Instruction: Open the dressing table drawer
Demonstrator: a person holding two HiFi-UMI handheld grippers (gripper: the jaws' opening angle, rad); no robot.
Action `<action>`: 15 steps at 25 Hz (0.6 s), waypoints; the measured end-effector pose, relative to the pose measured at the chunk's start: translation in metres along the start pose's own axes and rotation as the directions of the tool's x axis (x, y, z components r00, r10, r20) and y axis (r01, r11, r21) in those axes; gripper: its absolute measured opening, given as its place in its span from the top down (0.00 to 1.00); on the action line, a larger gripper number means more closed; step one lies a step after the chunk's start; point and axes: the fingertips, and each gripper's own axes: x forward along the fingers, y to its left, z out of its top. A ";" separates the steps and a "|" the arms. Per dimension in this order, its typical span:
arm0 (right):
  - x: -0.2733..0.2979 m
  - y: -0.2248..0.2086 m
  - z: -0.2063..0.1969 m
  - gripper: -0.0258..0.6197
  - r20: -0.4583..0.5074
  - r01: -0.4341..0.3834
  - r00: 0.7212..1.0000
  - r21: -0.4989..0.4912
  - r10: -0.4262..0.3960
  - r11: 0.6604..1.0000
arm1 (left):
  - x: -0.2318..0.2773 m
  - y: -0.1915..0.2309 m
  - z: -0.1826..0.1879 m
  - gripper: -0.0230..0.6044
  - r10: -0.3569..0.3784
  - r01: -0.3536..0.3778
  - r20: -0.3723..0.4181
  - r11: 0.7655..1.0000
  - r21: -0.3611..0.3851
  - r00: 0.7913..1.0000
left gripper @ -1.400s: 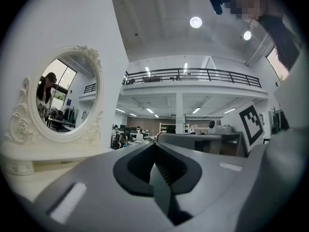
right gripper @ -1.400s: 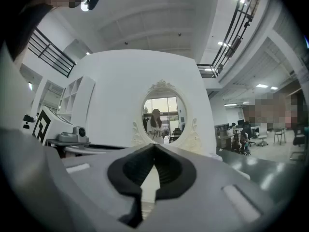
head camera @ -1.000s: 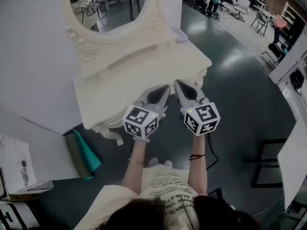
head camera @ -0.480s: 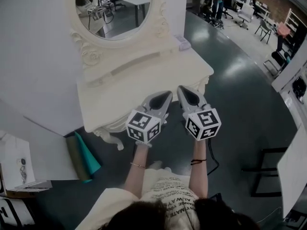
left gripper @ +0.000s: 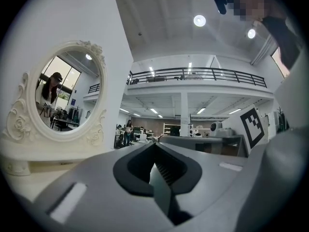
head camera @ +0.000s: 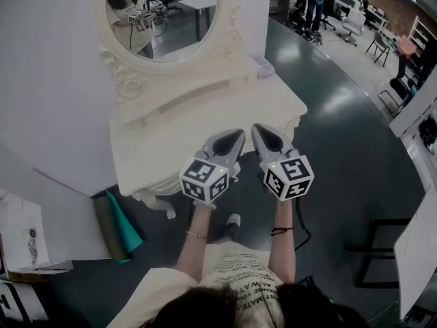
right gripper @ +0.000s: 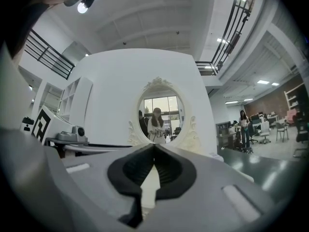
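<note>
Left claw point(head camera: 238, 134), right claw point(head camera: 256, 129) shifted; dressing table point(head camera: 171, 130) (long axis left-right) faces them.

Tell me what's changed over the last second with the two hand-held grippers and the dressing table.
The left hand-held gripper and right hand-held gripper edged slightly further over the dressing table. Nothing was gripped or released. Both stay shut and empty; the table is unchanged.

Prob. open-plan lab; office chairs point(head camera: 353, 20); mezzanine point(left gripper: 193, 74)

Head view steeply down, gripper views level, sharing dressing table point(head camera: 198, 125)
</note>
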 end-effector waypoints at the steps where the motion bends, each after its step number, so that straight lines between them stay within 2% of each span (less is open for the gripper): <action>1: 0.004 -0.005 0.000 0.96 0.001 0.001 1.000 0.004 -0.001 1.000 | 0.006 0.003 0.002 0.97 -0.004 0.004 0.002 1.000 0.001 1.000; 15: 0.060 -0.072 -0.012 0.96 -0.033 0.053 0.998 0.032 -0.052 0.998 | 0.081 0.050 -0.005 0.97 -0.050 0.050 -0.023 0.999 -0.017 0.998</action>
